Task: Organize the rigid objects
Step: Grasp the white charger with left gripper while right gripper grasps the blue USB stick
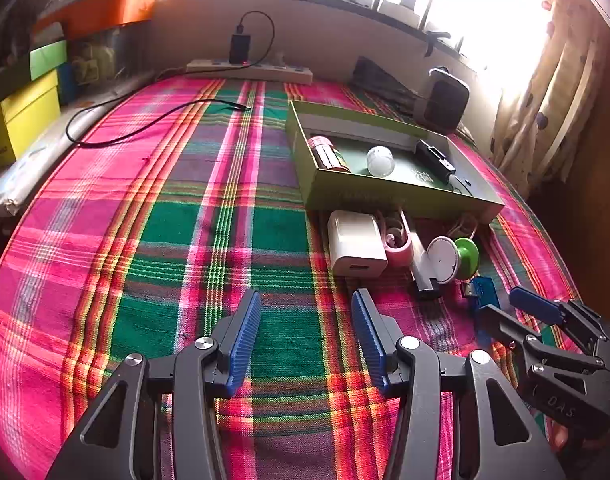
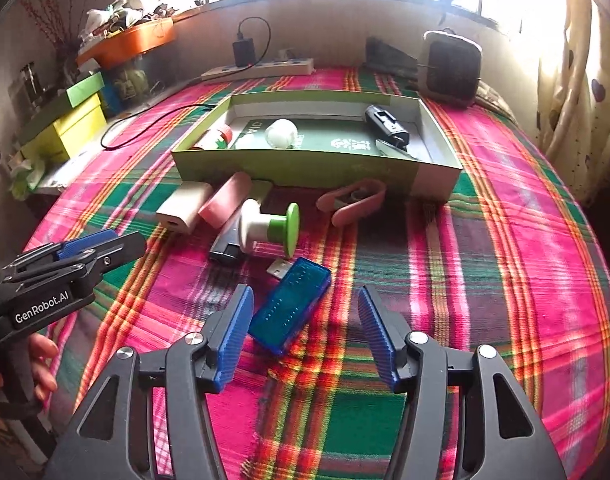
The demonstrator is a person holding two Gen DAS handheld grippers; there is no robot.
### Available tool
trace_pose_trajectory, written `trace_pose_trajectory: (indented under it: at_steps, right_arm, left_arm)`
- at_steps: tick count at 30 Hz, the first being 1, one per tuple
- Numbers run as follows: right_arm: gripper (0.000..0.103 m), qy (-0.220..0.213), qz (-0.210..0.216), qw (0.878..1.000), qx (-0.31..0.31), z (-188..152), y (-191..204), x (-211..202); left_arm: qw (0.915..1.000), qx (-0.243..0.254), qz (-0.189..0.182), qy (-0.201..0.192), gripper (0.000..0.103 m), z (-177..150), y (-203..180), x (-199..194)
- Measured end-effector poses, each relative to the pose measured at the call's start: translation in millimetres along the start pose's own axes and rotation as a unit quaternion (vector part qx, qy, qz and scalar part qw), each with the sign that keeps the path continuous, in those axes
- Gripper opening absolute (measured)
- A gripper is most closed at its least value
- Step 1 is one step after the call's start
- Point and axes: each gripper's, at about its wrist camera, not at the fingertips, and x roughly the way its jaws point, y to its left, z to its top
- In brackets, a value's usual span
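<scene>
A green open box [image 2: 305, 166] on the plaid cloth holds a red-capped bottle [image 2: 213, 138], a white ball [image 2: 281, 133] and a black device [image 2: 387, 125]. In front of it lie a white charger [image 2: 185, 206], a pink case [image 2: 225, 199], a white-and-green spool [image 2: 267, 228], a black lighter [image 2: 225, 250], a pink clip [image 2: 355, 200] and a blue USB stick [image 2: 291, 308]. My right gripper [image 2: 305, 328] is open, with the USB stick lying between its fingers. My left gripper [image 1: 307, 336] is open and empty over the cloth, left of the objects; the charger [image 1: 355, 244] lies ahead of it.
A power strip [image 2: 261, 68] with a black adapter and cable lies at the far edge. A dark speaker [image 2: 451, 68] stands behind the box at right. Yellow and green boxes [image 1: 21, 112] stack at left. A curtain [image 2: 577, 80] hangs at right.
</scene>
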Motion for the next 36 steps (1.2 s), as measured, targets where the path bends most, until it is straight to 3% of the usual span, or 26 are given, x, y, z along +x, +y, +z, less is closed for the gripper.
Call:
trace_pose_trajectory:
  at_steps: [4, 20, 24, 31, 36]
  right_arm:
    - [0.057, -0.002, -0.029, 1.0, 0.0, -2.2, -3.6, -5.8]
    - [0.057, 0.015, -0.012, 1.0, -0.001, -2.7, -6.5, 9.0]
    - [0.049, 0.01, -0.007, 1.0, -0.001, -3.7, -10.1, 7.9]
    - [0.023, 0.004, -0.004, 1.0, -0.006, -3.6, -19.7, 6.4]
    - [0.023, 0.001, -0.006, 1.0, -0.006, -3.4, -30.4, 7.1]
  left_arm:
    - [1.0, 0.004, -0.001, -0.001, 0.047, 0.0, -0.1, 0.8]
    - [0.9999, 0.011, 0.002, 0.001, 0.049, -0.2, -3.6, 2.4]
    - [0.9999, 0.01, -0.003, 0.006, 0.049, 2.3, -6.0, 4.6]
    - [0.9999, 0.01, -0.007, 0.012, 0.049, 7.2, -12.2, 8.6]
    - [0.9997, 0.019, -0.006, 0.013, 0.049, 11.3, -18.6, 10.1]
